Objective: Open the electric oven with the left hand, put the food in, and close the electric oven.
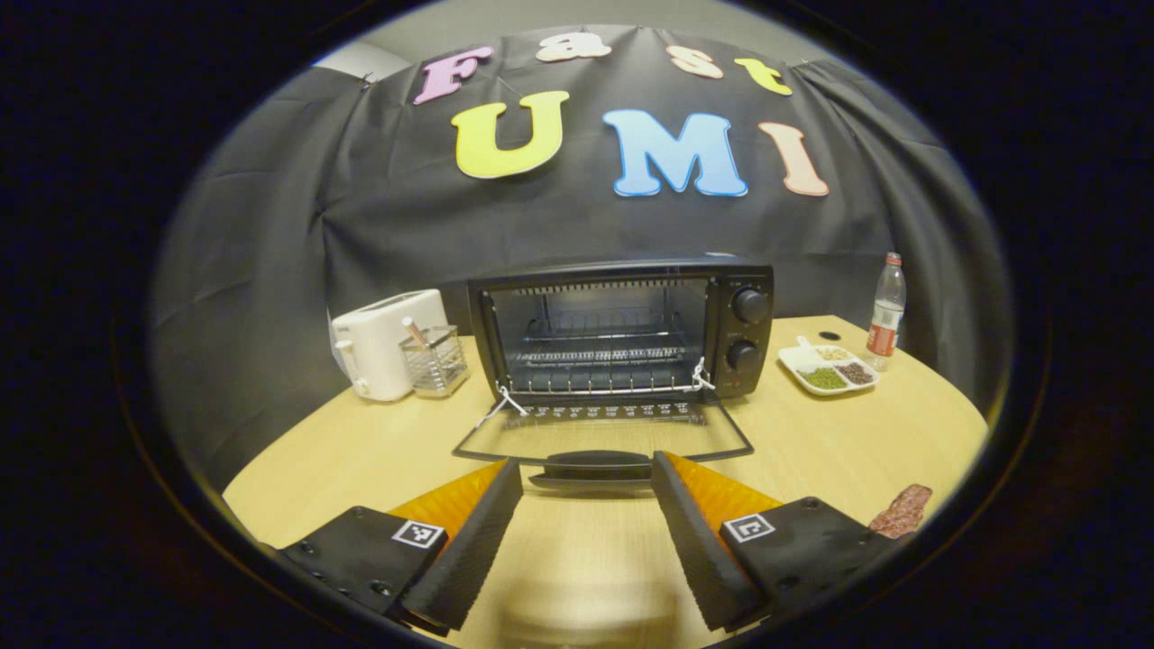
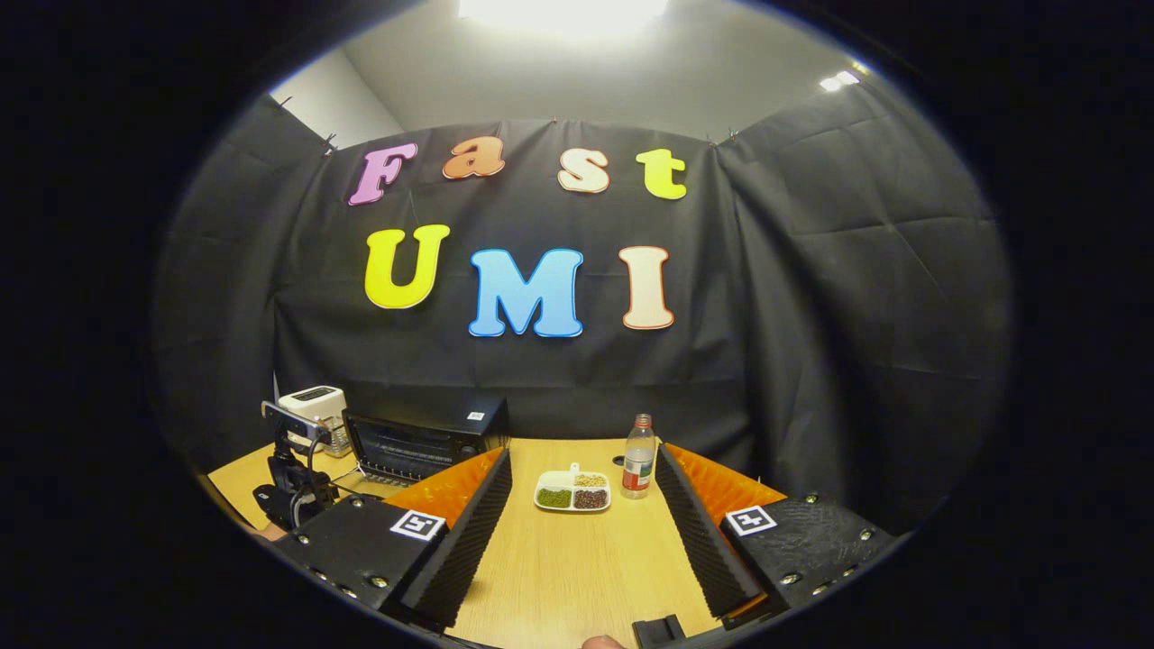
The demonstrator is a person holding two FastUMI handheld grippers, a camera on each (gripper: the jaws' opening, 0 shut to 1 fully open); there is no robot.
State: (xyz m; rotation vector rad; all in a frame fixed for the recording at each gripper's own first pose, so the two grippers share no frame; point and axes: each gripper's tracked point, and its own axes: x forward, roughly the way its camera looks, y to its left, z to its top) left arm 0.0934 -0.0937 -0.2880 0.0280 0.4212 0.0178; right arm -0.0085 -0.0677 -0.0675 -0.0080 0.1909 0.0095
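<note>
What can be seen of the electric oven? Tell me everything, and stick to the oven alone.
The electric oven is a black, boxy countertop unit standing upright on the wooden table, in front of the black cloth wall. Its glass door is folded fully down toward the left gripper, with the dark handle at the front edge, lying between the open fingers without visible contact. Inside is a wire rack, bare. Two round knobs sit on the right panel.

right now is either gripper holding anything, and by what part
Nothing is held. The left gripper is open just short of the oven door handle; the right gripper is open over bare table.
</note>
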